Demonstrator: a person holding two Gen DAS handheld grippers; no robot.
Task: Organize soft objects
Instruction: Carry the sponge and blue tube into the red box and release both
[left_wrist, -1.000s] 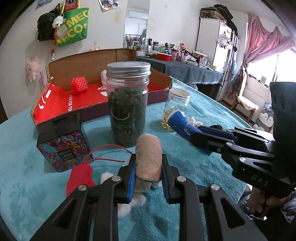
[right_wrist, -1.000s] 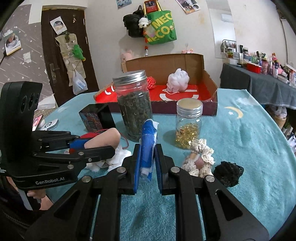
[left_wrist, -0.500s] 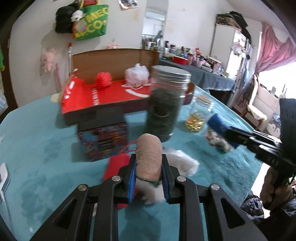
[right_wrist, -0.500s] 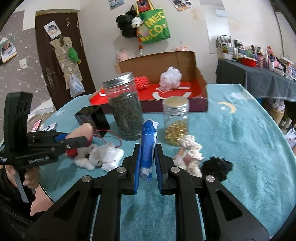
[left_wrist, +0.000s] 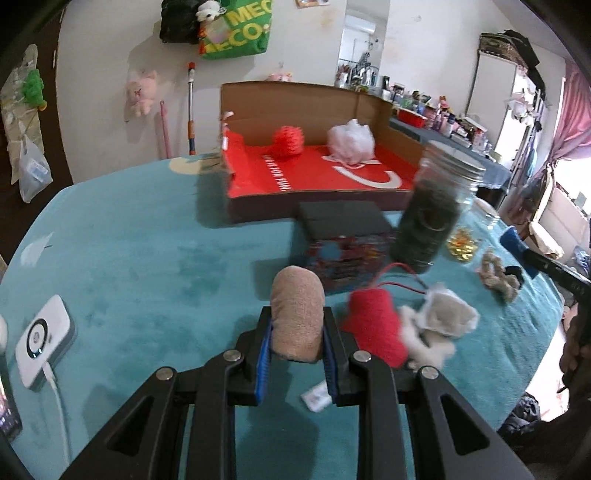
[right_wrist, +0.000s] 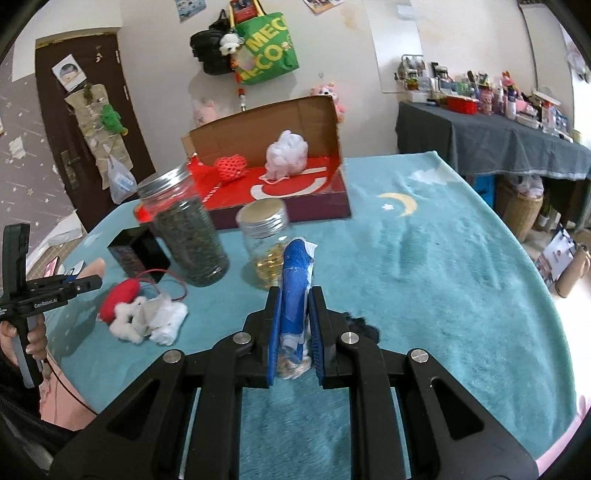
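Note:
My left gripper (left_wrist: 297, 332) is shut on a tan plush piece (left_wrist: 297, 312), held above the teal table cover. My right gripper (right_wrist: 293, 325) is shut on a blue sponge with white edging (right_wrist: 295, 284). A red and white plush toy (left_wrist: 402, 325) lies on the cover right of the left gripper; it also shows in the right wrist view (right_wrist: 142, 310). An open cardboard box with a red floor (left_wrist: 314, 177) stands at the back, holding a red mesh ball (left_wrist: 289, 140) and a white mesh puff (left_wrist: 351, 140). A beige knitted piece (left_wrist: 496, 273) and a black soft lump (right_wrist: 360, 325) lie near the right gripper.
A tall jar of dark leaves (right_wrist: 186, 236), a small jar of yellow capsules (right_wrist: 266, 243) and a dark printed tin (left_wrist: 345, 236) stand between me and the box. A white device with a cable (left_wrist: 42, 338) lies at the left edge.
My left gripper has lifted and swung left with the tan piece, so the plush toy and jars now lie to its right. My right gripper has pulled back and risen with the blue sponge.

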